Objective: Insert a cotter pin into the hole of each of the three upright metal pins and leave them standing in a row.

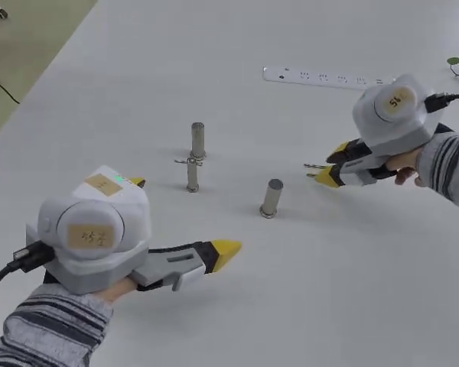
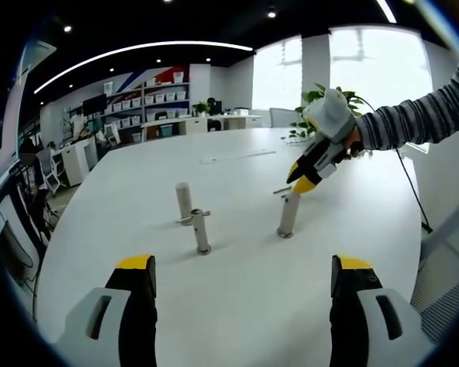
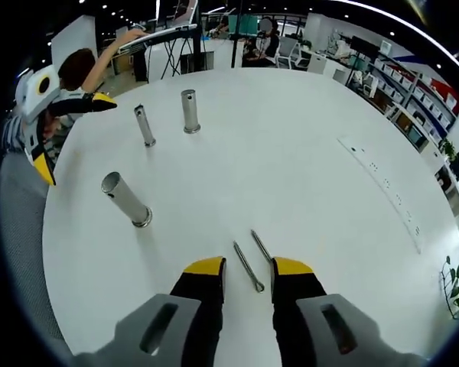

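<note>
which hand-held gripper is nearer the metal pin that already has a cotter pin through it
Left. The left hand-held gripper, open, points at that metal pin from close by; the right hand-held gripper, holding cotter pins, is farther off past another pin.

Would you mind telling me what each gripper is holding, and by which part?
The right gripper holds a cotter pin by one end, the rest jutting past its fingers. The left gripper holds nothing.

Open-plan office: rows of desks (image 2: 176,122), shelves (image 2: 157,95) with bins, potted plant (image 2: 355,99), ceiling light strips (image 2: 138,50).
</note>
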Demonstrator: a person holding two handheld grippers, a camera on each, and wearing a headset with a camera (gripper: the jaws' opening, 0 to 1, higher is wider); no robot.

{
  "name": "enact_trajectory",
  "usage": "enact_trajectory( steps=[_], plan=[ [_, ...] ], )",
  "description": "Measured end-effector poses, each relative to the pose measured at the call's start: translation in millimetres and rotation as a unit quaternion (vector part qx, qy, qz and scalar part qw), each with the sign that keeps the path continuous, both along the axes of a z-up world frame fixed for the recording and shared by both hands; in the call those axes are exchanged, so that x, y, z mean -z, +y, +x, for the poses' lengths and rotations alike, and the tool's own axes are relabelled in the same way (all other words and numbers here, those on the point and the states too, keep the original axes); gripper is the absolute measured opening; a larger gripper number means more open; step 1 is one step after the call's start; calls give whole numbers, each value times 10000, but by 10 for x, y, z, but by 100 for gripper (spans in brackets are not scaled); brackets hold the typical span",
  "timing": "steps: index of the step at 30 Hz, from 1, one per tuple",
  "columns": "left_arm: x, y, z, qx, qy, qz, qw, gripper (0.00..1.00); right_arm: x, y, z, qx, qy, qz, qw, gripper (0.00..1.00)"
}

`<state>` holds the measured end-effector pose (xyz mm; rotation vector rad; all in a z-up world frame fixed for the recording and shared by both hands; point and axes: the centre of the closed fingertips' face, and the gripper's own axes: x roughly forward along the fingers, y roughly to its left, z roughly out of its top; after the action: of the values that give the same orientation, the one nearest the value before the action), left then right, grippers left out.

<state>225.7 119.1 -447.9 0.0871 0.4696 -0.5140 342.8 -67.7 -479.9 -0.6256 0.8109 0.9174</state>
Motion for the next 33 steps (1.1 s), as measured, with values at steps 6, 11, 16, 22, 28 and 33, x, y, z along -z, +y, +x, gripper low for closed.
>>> enact_trajectory(
  steps=[6,11,16,22,28,33],
  plan=[
    [8,-21,-9,43,14,-6,10000,94,47,-44,-26,-4,109,-112,9999,17],
    [-1,-19,-8,39,-1,-23,10000,94,84,-70,-45,18,242,-199,9995,14],
    [-9,-10,-9,28,-10,-36,10000,93,125,-117,-12,-1,365,-333,9988,12],
    [-13,-15,-8,43,-14,-40,10000,93,124,-99,-46,-19,520,-343,9981,6],
    [-15,-25,-8,66,-15,-48,10000,93,128,-67,-104,-210,519,-477,9973,0],
    [-20,-33,-9,86,-16,-60,9999,91,148,-86,-66,-199,477,-497,9974,0]
  ],
)
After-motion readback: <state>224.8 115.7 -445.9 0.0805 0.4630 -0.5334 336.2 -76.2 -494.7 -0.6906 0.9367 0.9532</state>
